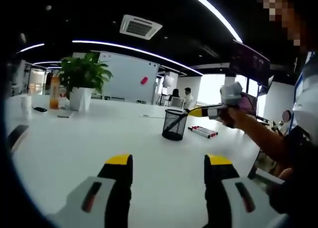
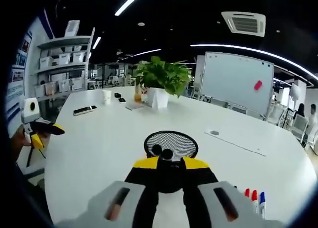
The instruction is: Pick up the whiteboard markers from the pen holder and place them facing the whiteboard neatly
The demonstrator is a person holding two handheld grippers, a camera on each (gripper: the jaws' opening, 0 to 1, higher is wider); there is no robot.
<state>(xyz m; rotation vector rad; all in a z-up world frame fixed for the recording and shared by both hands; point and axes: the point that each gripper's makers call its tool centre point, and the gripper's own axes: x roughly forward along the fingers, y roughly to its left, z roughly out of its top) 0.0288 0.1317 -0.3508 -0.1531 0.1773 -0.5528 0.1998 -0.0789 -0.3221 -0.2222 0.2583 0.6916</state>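
over pen holder [image 2: 170, 144] | right gripper [image 2: 170, 163] poised, jaws nearly closed

Broad bare stretches of the round white table [image 1: 74, 153] lie open ahead of the left gripper [image 1: 168, 161], up to the black mesh pen holder [image 1: 174, 124]. Just beyond it, red- and blue-capped whiteboard markers [image 1: 202, 132] lie on the tabletop. The potted green plant [image 1: 83, 84] and the orange drink bottle [image 1: 54, 95] crowd the far edge.
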